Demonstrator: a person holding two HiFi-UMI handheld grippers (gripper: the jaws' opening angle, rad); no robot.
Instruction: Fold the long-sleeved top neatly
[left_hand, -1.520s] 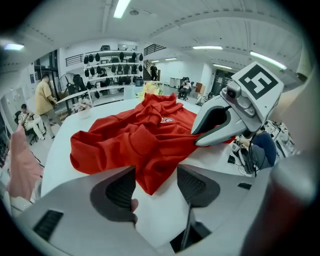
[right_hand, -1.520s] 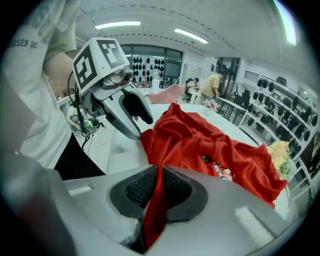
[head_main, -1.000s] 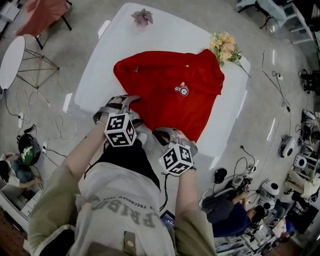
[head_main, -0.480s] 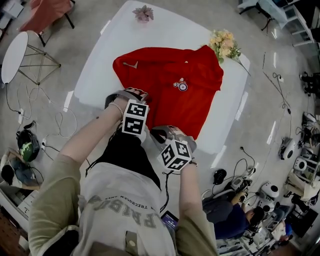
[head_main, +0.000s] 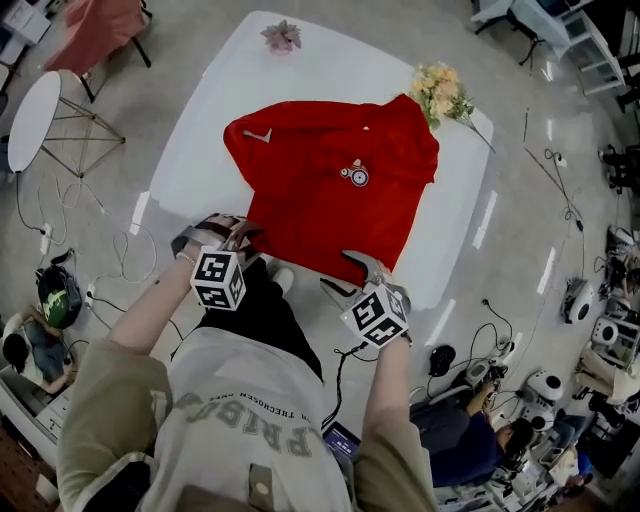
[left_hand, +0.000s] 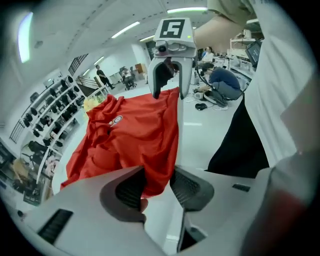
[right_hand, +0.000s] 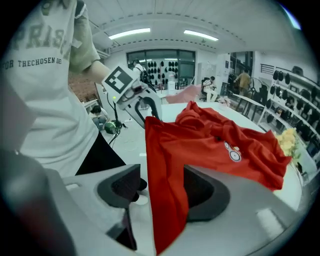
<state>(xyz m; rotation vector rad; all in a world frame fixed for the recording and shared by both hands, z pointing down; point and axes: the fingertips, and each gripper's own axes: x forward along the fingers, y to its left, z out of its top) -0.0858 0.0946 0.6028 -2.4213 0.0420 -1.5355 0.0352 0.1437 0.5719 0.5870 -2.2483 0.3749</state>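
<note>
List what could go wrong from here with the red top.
The right gripper is opening its jaws around the hem of the red top at the table edge; it may slide off. The left gripper is closing on a bunched corner and may crease it. The bouquet at the far corner could get dragged.

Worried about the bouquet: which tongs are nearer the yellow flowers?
Right. The right tongs, opening around the red top, sit toward the yellow flowers; the left tongs, closing on its hem, are farther across.

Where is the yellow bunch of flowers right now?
Head view: the yellow flower bunch lies at the white table's far right corner, beside the red top.
</note>
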